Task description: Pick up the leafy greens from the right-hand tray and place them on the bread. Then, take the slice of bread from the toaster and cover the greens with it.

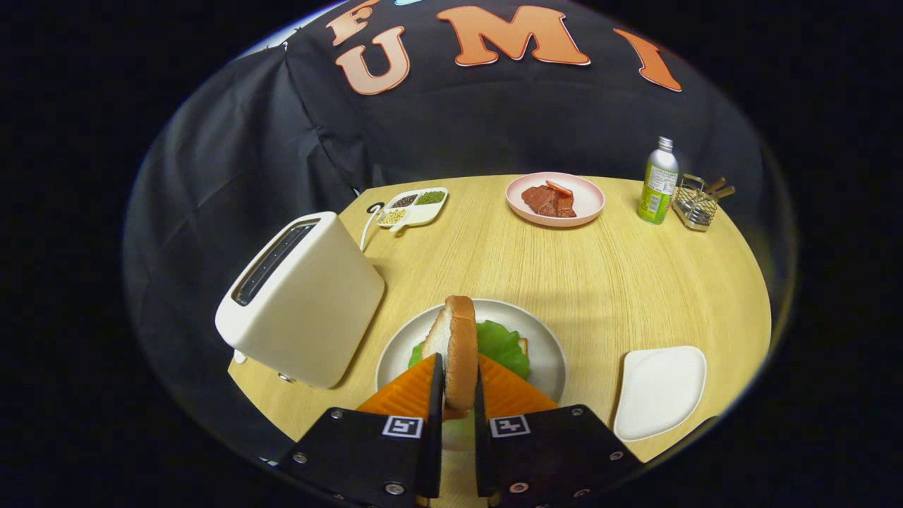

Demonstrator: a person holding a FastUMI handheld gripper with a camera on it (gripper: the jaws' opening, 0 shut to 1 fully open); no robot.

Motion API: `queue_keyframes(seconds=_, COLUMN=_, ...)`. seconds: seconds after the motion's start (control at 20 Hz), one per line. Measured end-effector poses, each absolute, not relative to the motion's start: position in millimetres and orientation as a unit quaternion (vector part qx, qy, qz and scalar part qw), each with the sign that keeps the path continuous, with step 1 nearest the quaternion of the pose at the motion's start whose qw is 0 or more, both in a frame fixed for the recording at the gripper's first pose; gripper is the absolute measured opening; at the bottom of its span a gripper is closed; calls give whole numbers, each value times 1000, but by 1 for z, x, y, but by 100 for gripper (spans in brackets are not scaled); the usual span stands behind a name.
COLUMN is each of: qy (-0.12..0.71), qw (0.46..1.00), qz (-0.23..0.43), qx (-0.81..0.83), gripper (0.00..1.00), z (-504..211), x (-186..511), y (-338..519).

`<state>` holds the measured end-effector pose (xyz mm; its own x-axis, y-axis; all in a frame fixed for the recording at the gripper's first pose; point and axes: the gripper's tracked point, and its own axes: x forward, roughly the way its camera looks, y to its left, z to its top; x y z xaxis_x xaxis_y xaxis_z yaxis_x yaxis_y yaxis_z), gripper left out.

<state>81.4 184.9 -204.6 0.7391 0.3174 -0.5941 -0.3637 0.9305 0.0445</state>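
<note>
Gripper view showed the gripper point(459, 384) clenched on the bread slice point(458, 349), held upright on edge between both fingers above the plate point(395, 353), where the leafy greens point(502, 346) lay on bread beside the toaster point(300, 300). Released while upright, the slice would likely tip or land askew, leaving the greens partly uncovered.

Even, fairly bright overhead light on the surface point(607, 282), soft shadow beside the toaster point(300, 300) (short, faint-edged), mild glare on its top, strong fisheye bending toward the rim, centre sharp, edges dim.
</note>
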Motion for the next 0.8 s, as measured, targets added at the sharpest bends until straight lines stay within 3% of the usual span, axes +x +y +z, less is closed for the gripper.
queue_keyframes(seconds=0.45, qy=341, qw=927, qz=139, qx=-65, gripper=60, z=-234, x=90, y=153)
queue_keyframes(seconds=0.7, qy=350, qw=925, qz=125, qx=-78, gripper=92, z=-244, x=82, y=146)
queue_keyframes(seconds=0.8, qy=348, qw=927, qz=116, qx=-78, gripper=99, z=-243, x=81, y=142)
